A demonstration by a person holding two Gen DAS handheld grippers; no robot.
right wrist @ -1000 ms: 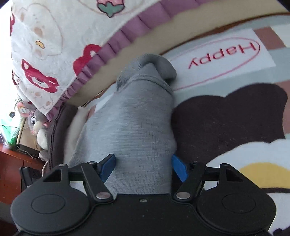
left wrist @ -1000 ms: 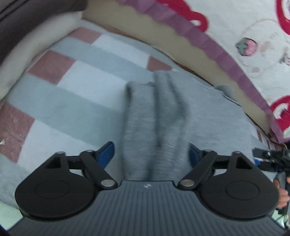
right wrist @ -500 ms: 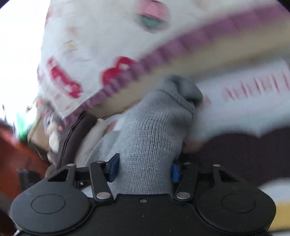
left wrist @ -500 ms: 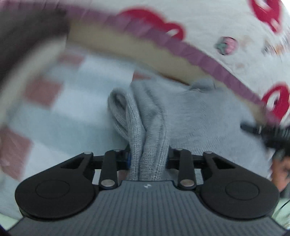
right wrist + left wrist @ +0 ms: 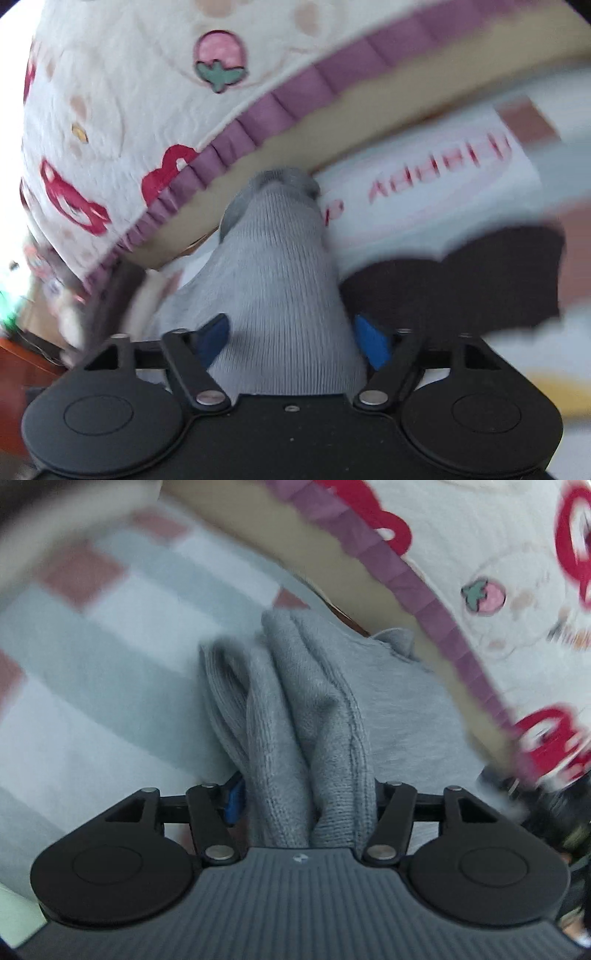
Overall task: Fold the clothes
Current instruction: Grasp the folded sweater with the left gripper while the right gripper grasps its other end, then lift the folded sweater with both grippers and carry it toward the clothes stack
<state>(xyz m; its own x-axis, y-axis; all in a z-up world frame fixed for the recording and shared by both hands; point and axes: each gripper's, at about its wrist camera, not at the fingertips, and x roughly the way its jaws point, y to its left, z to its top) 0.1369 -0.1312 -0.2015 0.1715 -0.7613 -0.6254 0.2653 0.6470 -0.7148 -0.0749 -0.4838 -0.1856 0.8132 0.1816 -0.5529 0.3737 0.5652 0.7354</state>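
Both grippers have closed since a second ago and now pinch the grey knitted sweater (image 5: 314,716). Ahead of them hangs a white quilted bedspread with red bears and a purple ruffle (image 5: 122,110); beneath lies a checked pink, grey and white blanket (image 5: 110,657). The left gripper (image 5: 306,797) clamps a bunched fold of it, and the right gripper (image 5: 291,332) squeezes its ribbed edge between blue pads (image 5: 369,339).
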